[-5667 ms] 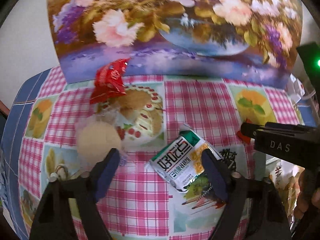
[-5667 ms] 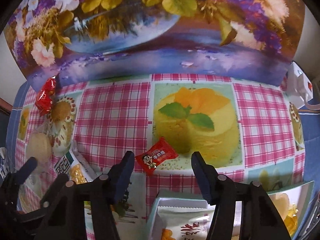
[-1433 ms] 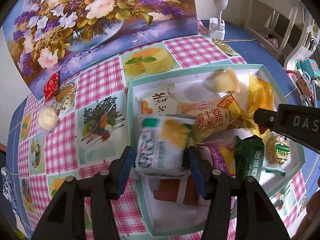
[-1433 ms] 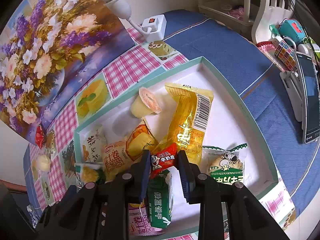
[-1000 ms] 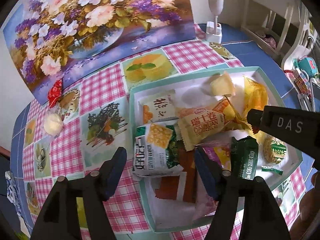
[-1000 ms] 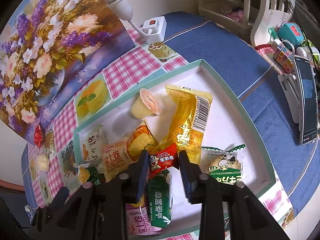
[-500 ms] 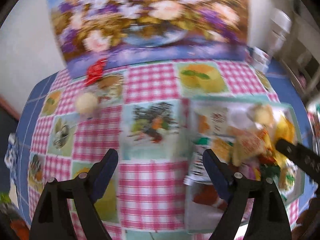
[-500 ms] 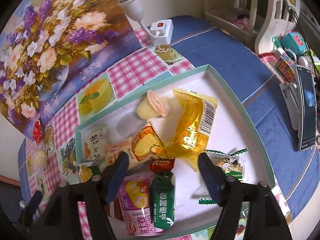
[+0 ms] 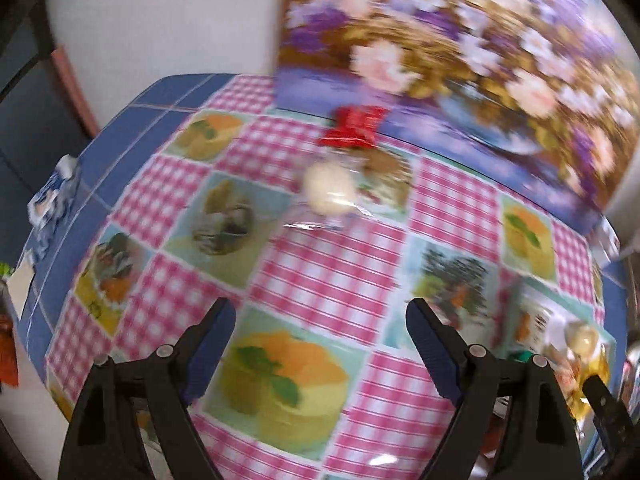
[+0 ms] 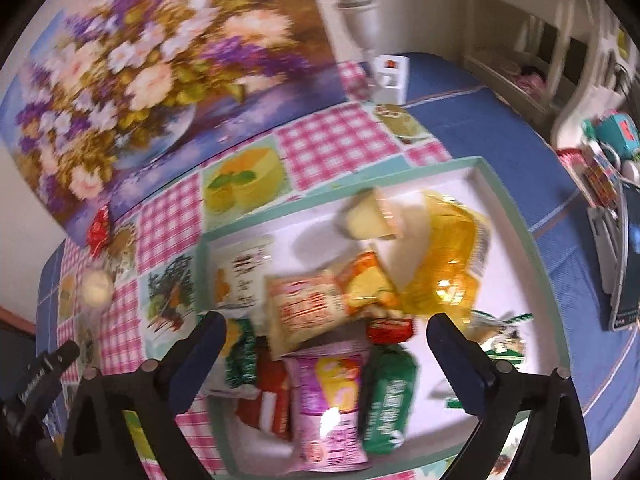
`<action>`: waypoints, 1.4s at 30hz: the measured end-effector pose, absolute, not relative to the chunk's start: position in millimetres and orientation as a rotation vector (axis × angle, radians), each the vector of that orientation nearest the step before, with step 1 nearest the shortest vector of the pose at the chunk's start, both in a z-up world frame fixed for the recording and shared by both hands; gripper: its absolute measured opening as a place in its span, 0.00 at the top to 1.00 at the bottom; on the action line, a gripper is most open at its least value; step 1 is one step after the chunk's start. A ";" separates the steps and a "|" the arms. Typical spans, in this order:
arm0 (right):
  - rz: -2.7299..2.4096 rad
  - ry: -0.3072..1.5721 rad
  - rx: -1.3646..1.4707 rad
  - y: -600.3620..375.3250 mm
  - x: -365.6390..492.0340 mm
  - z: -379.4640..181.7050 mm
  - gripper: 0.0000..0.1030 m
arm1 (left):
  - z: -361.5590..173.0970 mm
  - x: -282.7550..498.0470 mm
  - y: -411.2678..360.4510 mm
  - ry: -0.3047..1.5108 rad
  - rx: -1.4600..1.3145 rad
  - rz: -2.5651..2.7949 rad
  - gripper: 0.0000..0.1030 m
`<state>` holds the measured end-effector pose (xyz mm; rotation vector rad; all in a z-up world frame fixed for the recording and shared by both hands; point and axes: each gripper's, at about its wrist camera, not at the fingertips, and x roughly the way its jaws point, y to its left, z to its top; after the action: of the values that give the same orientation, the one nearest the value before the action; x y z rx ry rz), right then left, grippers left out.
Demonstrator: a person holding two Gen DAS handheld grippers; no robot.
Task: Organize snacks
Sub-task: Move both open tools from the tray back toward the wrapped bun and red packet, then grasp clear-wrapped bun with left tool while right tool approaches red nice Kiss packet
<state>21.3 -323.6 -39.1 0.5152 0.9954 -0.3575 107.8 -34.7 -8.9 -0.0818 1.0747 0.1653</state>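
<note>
In the left wrist view my left gripper (image 9: pixel 320 332) is open and empty above the checked tablecloth. Ahead of it lie a round pale bun in a clear wrapper (image 9: pixel 330 194) and a red snack packet (image 9: pixel 354 128) near the flower picture. In the right wrist view my right gripper (image 10: pixel 324 344) is open and empty over the teal-rimmed white tray (image 10: pixel 508 204), which holds several snack packets. The small red candy (image 10: pixel 390 330) lies in the tray between my fingers. The bun (image 10: pixel 96 286) and red packet (image 10: pixel 99 232) show at far left.
A flower painting (image 10: pixel 160 64) stands along the table's far edge. A white lamp base and power strip (image 10: pixel 390 76) stand behind the tray. A phone on a stand (image 10: pixel 624 256) and small items are at the right. The tray's corner (image 9: pixel 560 328) shows at right in the left wrist view.
My left gripper let go of the green and white packet in the tray and swung left toward the bun and red packet. My right gripper opened and released the red candy into the tray.
</note>
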 end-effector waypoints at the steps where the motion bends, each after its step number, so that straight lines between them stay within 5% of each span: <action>1: -0.343 0.995 0.502 -317.5 24.0 -38.4 0.00 | -9.1 108.6 -27.3 1.072 -0.088 0.182 0.15; 21: -0.041 1.020 0.348 -190.6 63.0 -52.6 0.00 | -14.6 118.3 69.3 1.066 -0.180 0.265 0.15; 42: 0.086 1.005 0.278 -159.6 135.7 -21.5 0.00 | -12.5 184.6 60.4 1.075 -0.109 -0.030 0.15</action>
<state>135.7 -159.6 -21.5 0.2783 1.0046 0.0859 184.6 60.4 -12.5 -0.1091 1.0749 -0.0300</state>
